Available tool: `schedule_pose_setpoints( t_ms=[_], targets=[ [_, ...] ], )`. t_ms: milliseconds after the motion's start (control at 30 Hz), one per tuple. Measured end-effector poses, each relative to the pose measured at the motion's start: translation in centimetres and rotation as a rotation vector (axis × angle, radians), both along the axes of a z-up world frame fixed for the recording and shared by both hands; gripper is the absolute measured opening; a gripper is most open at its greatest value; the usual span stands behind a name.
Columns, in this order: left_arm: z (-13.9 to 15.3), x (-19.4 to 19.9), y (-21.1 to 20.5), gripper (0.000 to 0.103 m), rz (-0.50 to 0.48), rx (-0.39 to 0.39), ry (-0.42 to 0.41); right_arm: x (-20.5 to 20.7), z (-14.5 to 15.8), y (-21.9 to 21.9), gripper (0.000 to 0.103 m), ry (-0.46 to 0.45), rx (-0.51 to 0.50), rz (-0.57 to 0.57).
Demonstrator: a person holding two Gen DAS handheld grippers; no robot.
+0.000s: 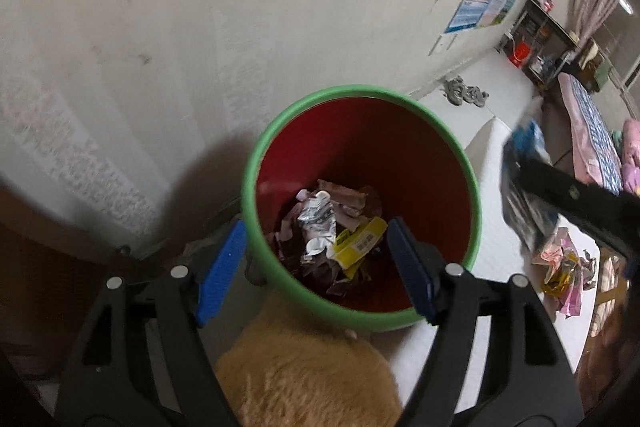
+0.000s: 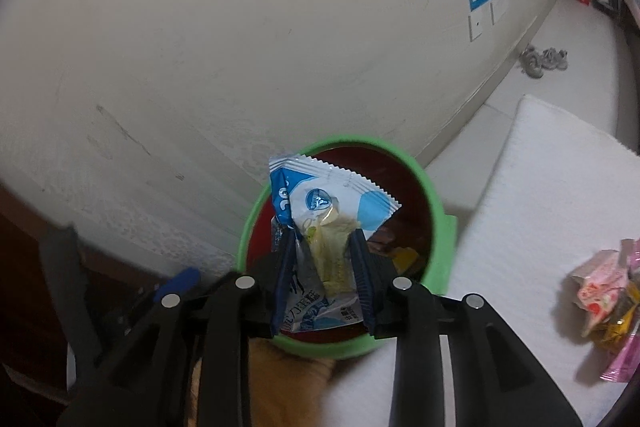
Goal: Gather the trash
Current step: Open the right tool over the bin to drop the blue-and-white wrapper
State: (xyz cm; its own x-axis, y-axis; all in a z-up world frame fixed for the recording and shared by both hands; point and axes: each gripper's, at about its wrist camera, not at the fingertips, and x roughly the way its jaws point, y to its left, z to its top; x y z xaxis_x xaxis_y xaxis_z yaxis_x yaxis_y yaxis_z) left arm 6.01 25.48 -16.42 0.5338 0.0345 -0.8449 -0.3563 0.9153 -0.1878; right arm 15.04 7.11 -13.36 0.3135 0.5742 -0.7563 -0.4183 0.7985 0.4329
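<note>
Two tools are in play, and I have both over the bin [image 1: 362,205], a red bucket with a green rim that sits at the centre of each wrist view, close against the pale wall [image 1: 200,27]. My left tool [image 1: 316,267] hangs with its blue pads spread wide and nothing between them; one pad sits outside the bin's left rim and the other over its right inner edge. Below it, at the bottom of the bin, lies a heap of crumpled wrappers [image 1: 332,223], silver foil and a yellow packet among them.

My right tool [image 2: 324,281] has a blue and white snack wrapper [image 2: 320,203] between its pads, right above the bin's mouth, with the top of the wrapper standing up past the far rim. The pads look to be against the wrapper's sides, though blur there makes me unsure how firmly they press.

On the white surface [image 2: 540,187] at the right edge of the frame, well apart from the bin, sits a small pile of pink and yellow wrappers [image 2: 608,311]. Something tan and furry [image 1: 304,371] fills the bottom centre of the left view.
</note>
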Motion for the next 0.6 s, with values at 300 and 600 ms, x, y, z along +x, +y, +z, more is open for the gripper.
schedule_pose_setpoints(
  t_ms=[300,600],
  targets=[
    [-0.3,-1.3,-1.0,0.07,-0.011,-0.002,0.022,0.2,-0.5,-0.7,0.071,0.02,0.039,-0.049],
    [-1.9,-1.8,-5.0,0.072,-0.112,-0.002,0.072,-3.8,-0.8,-13.4,0.071,-0.049,-0.11,-0.292]
  ],
)
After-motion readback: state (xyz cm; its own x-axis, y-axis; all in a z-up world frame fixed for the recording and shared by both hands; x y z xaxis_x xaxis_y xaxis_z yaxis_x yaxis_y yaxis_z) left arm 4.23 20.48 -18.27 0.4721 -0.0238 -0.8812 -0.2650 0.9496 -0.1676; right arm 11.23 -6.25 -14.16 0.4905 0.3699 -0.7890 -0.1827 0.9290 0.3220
